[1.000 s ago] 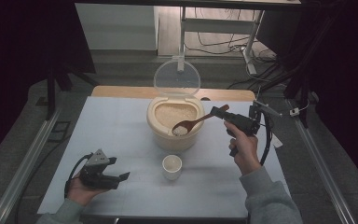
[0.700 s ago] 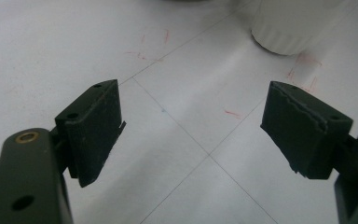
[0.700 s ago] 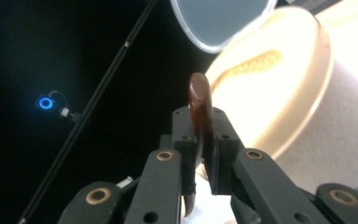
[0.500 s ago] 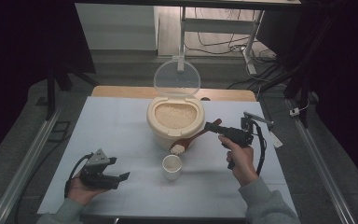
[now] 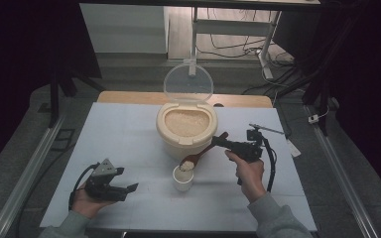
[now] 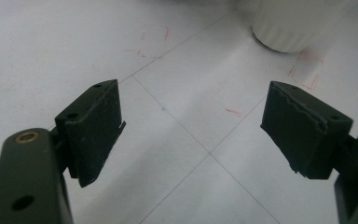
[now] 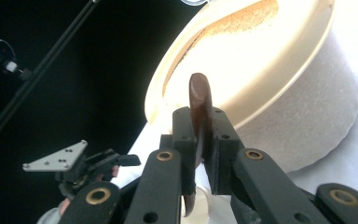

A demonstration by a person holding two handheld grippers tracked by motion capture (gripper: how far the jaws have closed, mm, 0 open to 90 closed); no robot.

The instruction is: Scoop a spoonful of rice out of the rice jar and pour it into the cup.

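Observation:
A cream rice container [image 5: 186, 134] stands mid-table, full of rice, its clear lid [image 5: 188, 82] tipped up behind it. In the high view my right gripper [image 5: 219, 142] is shut on the handle of a brown wooden spoon [image 5: 203, 151]. The spoon slants down to the left, and its bowl carries rice just over a small white cup [image 5: 182, 179]. The right gripper view has the jaws clamped on the spoon handle [image 7: 198, 93], with the container [image 7: 284, 79] close behind. My left gripper [image 5: 129, 188] rests open on the table at the front left. Between its empty jaws [image 6: 191, 121] lies bare table, and the cup's base [image 6: 284, 28] is farther off.
The white tabletop [image 5: 124, 144] has a wooden strip along its far edge [image 5: 129, 97]. Metal rails run along both sides. The right gripper's black cable [image 5: 270, 166] loops beside the hand. My left gripper [image 7: 74, 168] also appears far off in the right gripper view.
The right gripper has carried the rice-laden spoon out of the container, forward and down, to just above the white cup. The left gripper has stayed put.

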